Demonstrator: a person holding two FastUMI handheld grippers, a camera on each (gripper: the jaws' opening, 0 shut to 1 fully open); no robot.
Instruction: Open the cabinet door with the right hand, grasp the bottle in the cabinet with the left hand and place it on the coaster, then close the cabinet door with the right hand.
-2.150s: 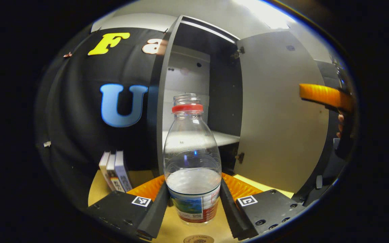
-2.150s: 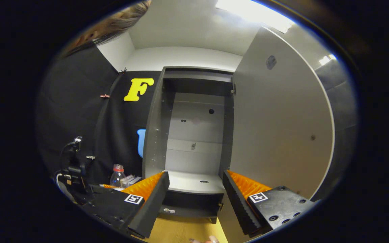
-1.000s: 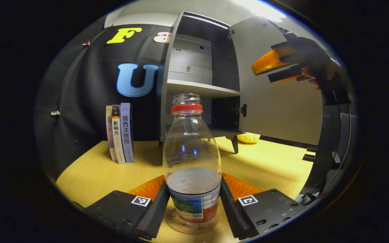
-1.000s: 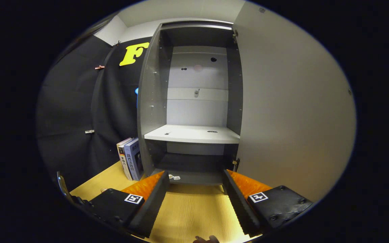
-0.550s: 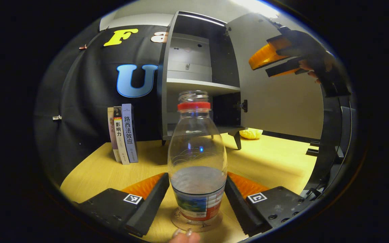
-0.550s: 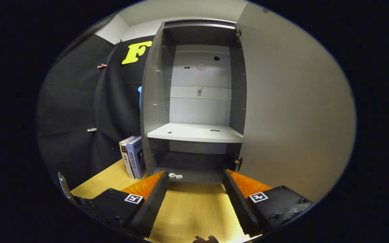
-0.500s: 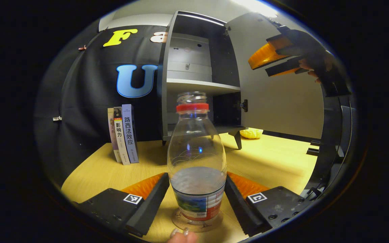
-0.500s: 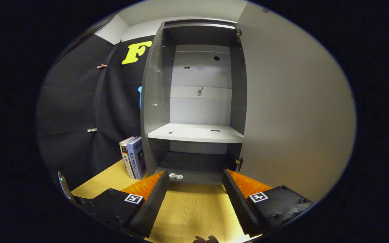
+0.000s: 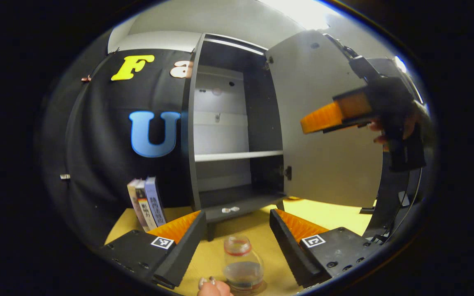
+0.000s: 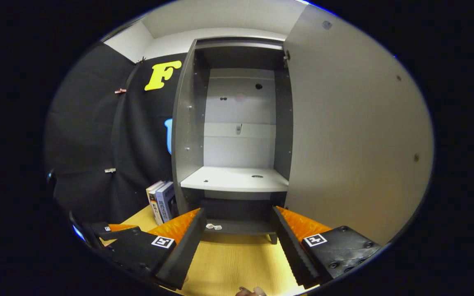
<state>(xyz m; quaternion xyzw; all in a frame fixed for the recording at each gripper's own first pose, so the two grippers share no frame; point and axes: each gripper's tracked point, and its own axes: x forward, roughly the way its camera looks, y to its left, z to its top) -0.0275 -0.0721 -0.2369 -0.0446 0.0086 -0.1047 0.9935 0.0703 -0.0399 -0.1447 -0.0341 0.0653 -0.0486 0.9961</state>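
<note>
Bottle (image 9: 242, 267), clear plastic with a red neck ring, stands on the round coaster (image 9: 261, 287) on the wooden table (image 9: 335, 213), in front of the grey cabinet (image 9: 224, 135).
Its long axis runs upright, mouth up. My left gripper (image 9: 234, 230) is spread apart above it, touching nothing; my right gripper (image 10: 237, 230) is spread too, facing the cabinet's pale open door (image 10: 352, 135). I judge the risk is the door: a careless swing or shove could shake the cabinet and table and tip the light, part-filled bottle.
</note>
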